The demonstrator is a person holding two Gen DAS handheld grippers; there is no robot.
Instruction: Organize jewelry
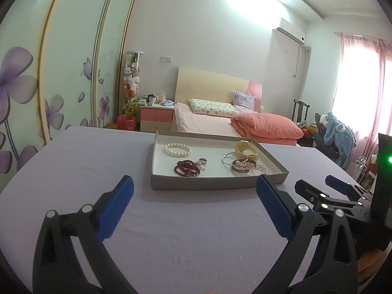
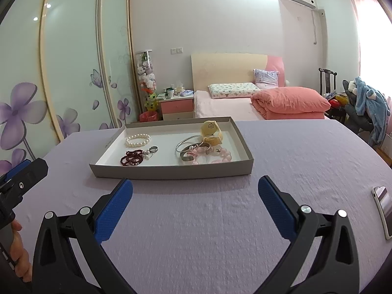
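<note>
A shallow grey cardboard tray sits on the lilac tablecloth. Inside lie a white pearl bracelet, a dark red bead bracelet, a silver ring, silver bangles, a pink bead bracelet and a yellow watch-like band. My left gripper is open and empty, just short of the tray. My right gripper is open and empty, also short of the tray; it shows at the right of the left wrist view.
A phone lies on the cloth at the right. Beyond the table are a bed, a pink nightstand, a flowered wardrobe and a chair with clothes.
</note>
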